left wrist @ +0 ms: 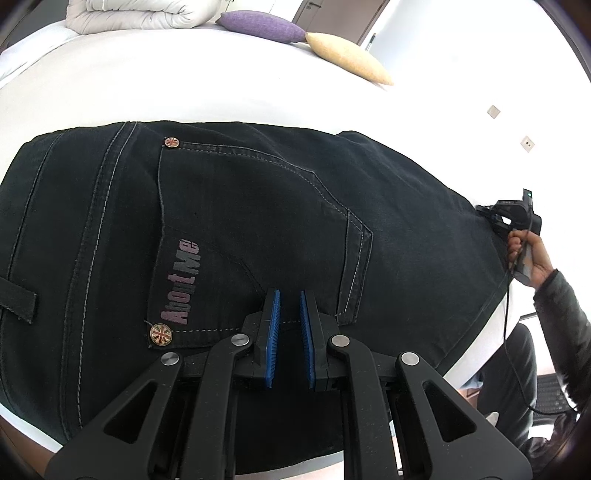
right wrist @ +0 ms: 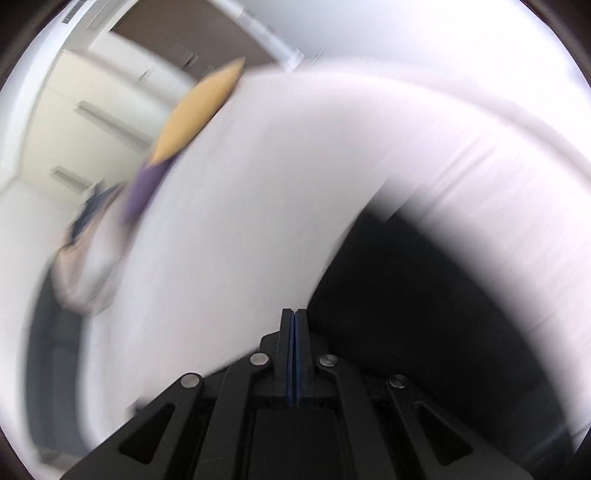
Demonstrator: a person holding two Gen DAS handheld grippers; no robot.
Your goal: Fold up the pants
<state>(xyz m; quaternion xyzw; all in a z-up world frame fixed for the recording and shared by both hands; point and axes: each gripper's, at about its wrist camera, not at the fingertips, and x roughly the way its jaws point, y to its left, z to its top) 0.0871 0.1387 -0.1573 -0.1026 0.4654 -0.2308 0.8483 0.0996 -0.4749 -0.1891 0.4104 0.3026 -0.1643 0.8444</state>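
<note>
1. The black pants (left wrist: 258, 229) lie spread flat on the white bed (left wrist: 184, 92), seat side up; a back pocket (left wrist: 236, 236) with an "About Me" print and two flag rivets fills the middle of the left wrist view.
2. The left gripper (left wrist: 290, 306) hangs over the lower edge of that pocket at about 6 o'clock in its own view, its blue pads parted by a narrow gap and holding nothing.
3. The right gripper (right wrist: 294, 321) has its jaws pressed together; no cloth shows between them in its own view, which is heavily blurred. In the left wrist view it sits at 3 o'clock at the pants' edge, too small to tell whether it touches the fabric.
4. A purple pillow (left wrist: 262, 24) and a yellow pillow (left wrist: 347, 57) rest near 12 and 1 o'clock, well apart from the pants, beside a rolled white duvet (left wrist: 140, 13).
5. Judged from this, the garment looks laid out but not yet folded over, so the step in hand is taking hold for a fold.
6. The next move likely calls for the left gripper to drop onto an edge and pinch all layers, while the right finds a matching hold, so both lift evenly.
</note>
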